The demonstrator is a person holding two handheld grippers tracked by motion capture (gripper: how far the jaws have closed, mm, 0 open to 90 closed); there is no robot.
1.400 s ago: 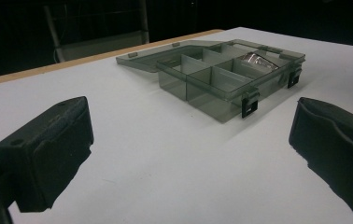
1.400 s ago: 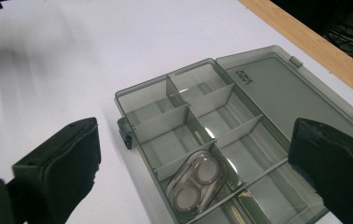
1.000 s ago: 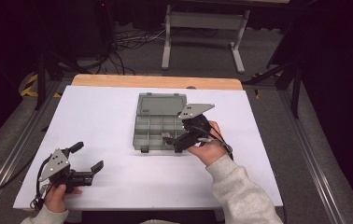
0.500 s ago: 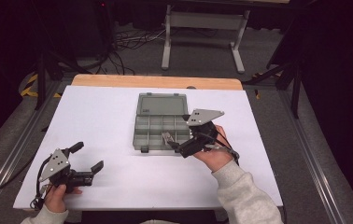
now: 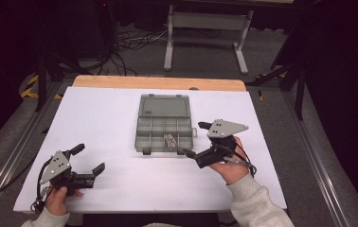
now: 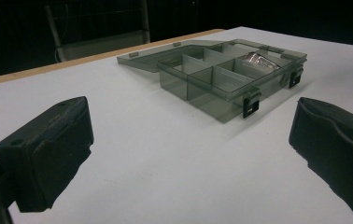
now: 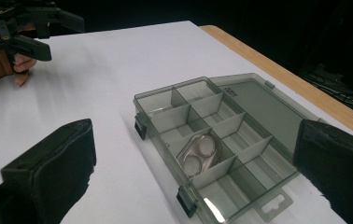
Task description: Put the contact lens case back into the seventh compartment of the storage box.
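A grey see-through compartment box [image 5: 164,126] lies in the middle of the white table, its lid folded flat toward the far side. One front compartment holds a small clear packet [image 5: 170,140] with two round shapes [image 7: 198,154]. My right gripper [image 5: 194,140] is open just right of the box's front right corner, holding nothing. My left gripper [image 5: 89,158] is open near the table's front left, well away from the box [image 6: 221,77], also with nothing between its jaws.
The white table top [image 5: 106,118] has a wooden strip [image 5: 158,83] along its far edge. Beyond it stand a metal frame [image 5: 205,28] and cables on the floor. A dark rail [image 5: 21,151] runs along the table's left side.
My right gripper has drawn back from over the box toward the right and front. The packet now shows in its compartment. The left gripper has stayed put.
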